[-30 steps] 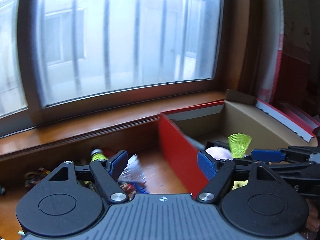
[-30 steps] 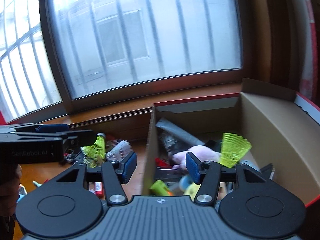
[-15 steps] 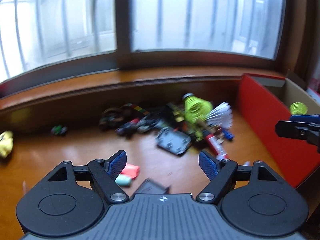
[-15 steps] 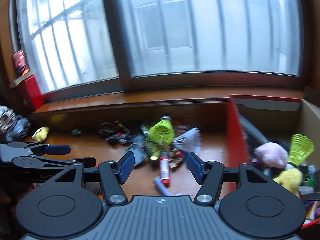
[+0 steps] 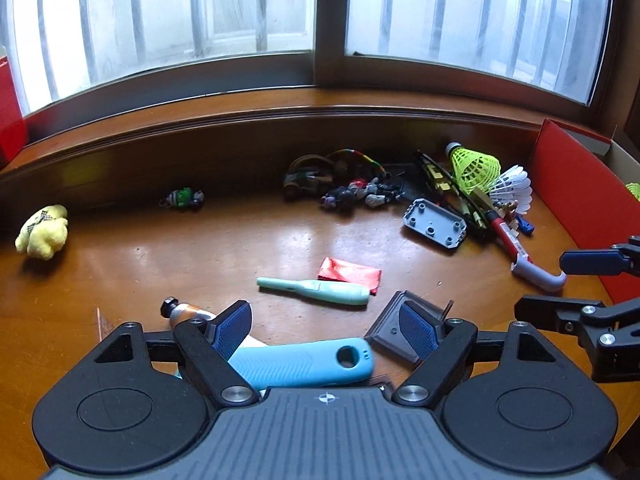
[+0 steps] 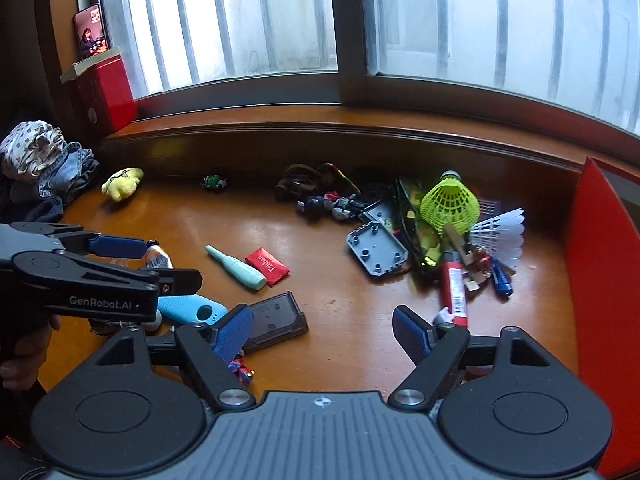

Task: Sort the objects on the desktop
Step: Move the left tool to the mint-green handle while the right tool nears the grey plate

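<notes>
Hovering both claws, left claw (image 5: 326, 326) and right claw (image 6: 322, 330), jaws just widened and empty, you face clutter. Pinch the light, slippery blue handle (image 5: 300, 362) midway.

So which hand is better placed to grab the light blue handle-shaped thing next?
Left. The left claw hangs open right over the light blue handle; the right claw is open further right, over bare desk.

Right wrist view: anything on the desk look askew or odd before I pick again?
Yes. The grey studded plastic plate sits tilted, propped on the black parts behind it. The neon-yellow plastic shuttlecock and white feather shuttlecock lie tipped on a tangled pile beside the red cardboard box. Nothing looks spilled.
</notes>
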The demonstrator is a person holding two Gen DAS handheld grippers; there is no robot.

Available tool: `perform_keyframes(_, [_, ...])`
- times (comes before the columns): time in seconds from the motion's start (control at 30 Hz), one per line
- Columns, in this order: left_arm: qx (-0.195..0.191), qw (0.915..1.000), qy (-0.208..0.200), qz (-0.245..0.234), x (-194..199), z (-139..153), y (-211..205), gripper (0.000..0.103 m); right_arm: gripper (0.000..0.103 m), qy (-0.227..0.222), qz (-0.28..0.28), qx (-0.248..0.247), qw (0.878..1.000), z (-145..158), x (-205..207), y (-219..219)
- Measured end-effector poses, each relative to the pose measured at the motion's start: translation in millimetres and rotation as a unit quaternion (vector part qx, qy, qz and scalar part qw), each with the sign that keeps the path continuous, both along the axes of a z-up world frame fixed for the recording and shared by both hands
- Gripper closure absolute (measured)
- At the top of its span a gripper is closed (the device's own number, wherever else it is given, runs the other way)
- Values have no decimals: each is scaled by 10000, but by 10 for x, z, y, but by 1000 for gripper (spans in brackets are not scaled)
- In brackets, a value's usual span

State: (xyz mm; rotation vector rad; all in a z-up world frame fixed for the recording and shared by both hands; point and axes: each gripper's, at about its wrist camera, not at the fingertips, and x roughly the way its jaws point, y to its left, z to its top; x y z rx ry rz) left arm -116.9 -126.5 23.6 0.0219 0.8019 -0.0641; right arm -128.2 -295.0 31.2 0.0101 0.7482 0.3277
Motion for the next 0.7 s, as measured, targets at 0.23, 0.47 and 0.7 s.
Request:
perform_keyframes(0.23, [63,9996,63,-281,175,-135,100,21,23,10,-231,-5,9997,-167,215,192])
perform_keyframes(0.47, [-59,9996,201,-166,416,-271,76,21,25,-282,214,-356,9987,-261,686,223])
perform_keyframes(0.7, [-117,9994,331,48,669,-391,60,21,27,-245,273,-481,9982,-443,1153,185])
